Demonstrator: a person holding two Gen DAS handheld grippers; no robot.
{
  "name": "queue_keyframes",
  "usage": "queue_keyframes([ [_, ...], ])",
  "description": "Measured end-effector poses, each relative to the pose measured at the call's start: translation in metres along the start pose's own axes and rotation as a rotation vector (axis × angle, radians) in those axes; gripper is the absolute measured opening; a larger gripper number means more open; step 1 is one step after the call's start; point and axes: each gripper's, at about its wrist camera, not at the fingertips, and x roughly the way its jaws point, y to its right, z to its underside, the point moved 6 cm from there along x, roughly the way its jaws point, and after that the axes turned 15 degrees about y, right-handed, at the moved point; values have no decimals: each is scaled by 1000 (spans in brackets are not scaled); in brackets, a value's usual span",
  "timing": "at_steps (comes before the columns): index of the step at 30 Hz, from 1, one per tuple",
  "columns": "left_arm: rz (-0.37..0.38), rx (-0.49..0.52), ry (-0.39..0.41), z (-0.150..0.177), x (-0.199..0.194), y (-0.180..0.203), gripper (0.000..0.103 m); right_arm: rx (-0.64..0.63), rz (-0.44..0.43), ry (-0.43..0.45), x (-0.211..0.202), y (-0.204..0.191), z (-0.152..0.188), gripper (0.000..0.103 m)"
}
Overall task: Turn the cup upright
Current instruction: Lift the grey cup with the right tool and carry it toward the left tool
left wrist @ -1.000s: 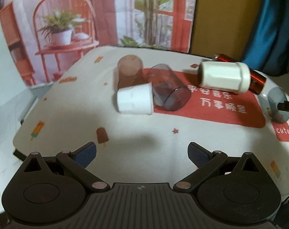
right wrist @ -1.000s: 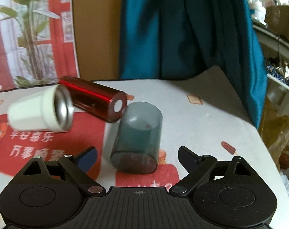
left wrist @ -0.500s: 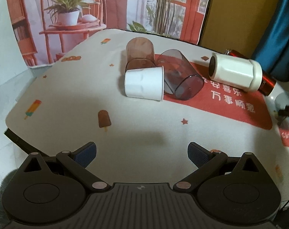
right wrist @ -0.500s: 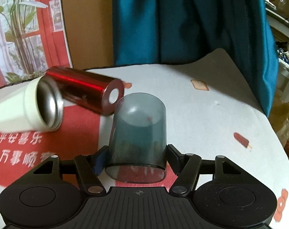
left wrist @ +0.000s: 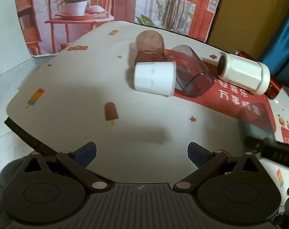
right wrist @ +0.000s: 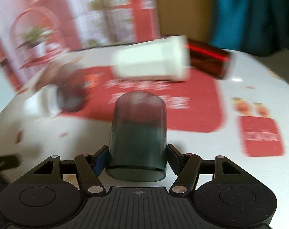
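Observation:
My right gripper (right wrist: 135, 158) is shut on a dark translucent grey-green cup (right wrist: 137, 133); it holds the cup off the table, with the closed end pointing away from the camera. The right wrist view is motion-blurred. In the left wrist view the held cup (left wrist: 256, 122) shows as a faint blur at the right edge. My left gripper (left wrist: 141, 152) is open and empty above the near part of the table.
On the table (left wrist: 72, 99) lie a white cup (left wrist: 154, 78), a brown translucent cup (left wrist: 150, 45), a purple translucent cup (left wrist: 192, 72), a white mug (left wrist: 243, 74) and a red tumbler (left wrist: 272, 87). A red mat (left wrist: 230, 103) covers the right part.
My right gripper has lifted the grey-green cup off the table and swung left towards the red mat. My left gripper moved slightly closer and stays open.

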Motion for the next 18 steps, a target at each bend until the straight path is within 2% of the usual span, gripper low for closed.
queue_keyframes([
  [6,-28,-28,17,-4,-4,-13,103,-49,-121,-45,0,-59,2,61],
  [13,-42,-49,18,-6,-4,-19,103,-56,-165,-31,-13,-71,0,62],
  [18,-39,-36,17,-6,-3,-14,103,-93,-185,7,-24,-68,3,78],
])
